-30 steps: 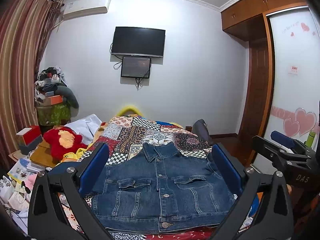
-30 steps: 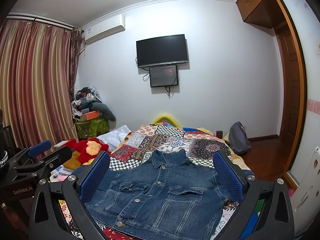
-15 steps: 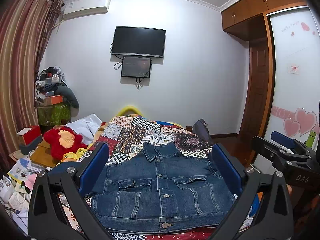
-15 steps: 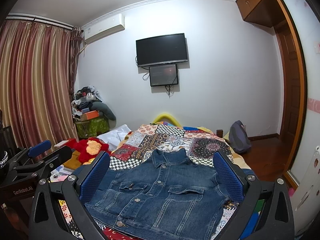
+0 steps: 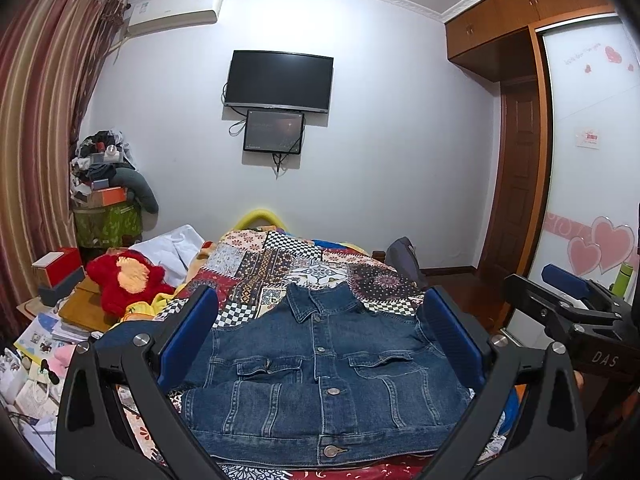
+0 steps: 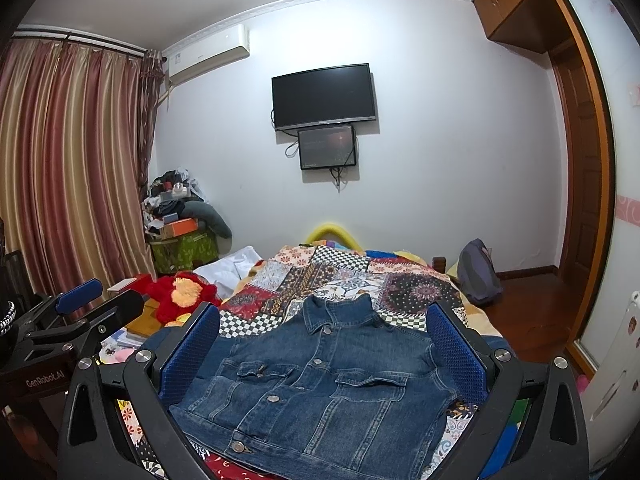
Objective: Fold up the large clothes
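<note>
denim jacket (image 5: 320,376) flat on quilt (image 5: 280,268) | left gripper (image 5: 320,340) fingers (image 5: 188,336) apart, above jacket

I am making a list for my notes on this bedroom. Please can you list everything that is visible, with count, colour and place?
denim jacket: one, blue, buttoned, flat on the bed, collar toward the wall
patchwork quilt: one, multicoloured, covering the bed
plush toy: one, red and orange, left of the bed
television: one, black, on the wall
small screen: one, dark, below the television
air conditioner: one, white, high on the wall
curtains: striped red and gold, left side
backpack: one, grey, right of the bed
left hand-held gripper: black, blue pads, open, above the jacket
right hand-held gripper: same, open
</note>
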### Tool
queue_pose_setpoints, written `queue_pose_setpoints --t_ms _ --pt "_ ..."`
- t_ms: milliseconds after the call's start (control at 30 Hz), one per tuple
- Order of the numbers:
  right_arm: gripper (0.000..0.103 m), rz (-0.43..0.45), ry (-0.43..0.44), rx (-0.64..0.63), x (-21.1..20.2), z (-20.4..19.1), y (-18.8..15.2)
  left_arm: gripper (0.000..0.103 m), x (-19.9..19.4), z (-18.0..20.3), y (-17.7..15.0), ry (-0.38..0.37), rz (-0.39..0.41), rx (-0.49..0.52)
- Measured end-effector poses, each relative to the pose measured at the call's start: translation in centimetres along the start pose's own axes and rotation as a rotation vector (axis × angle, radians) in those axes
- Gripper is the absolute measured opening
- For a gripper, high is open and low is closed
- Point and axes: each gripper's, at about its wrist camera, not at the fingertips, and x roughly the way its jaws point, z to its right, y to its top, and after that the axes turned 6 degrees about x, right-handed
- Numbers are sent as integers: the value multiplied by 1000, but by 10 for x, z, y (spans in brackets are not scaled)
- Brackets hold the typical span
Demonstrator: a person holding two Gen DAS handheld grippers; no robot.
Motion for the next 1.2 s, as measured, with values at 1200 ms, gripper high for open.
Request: queue_pose_setpoints --t_ms 1200 --pt "103 -390 41 -104 252 -32 -26 103 145 -223 -88 412 -274 -215"
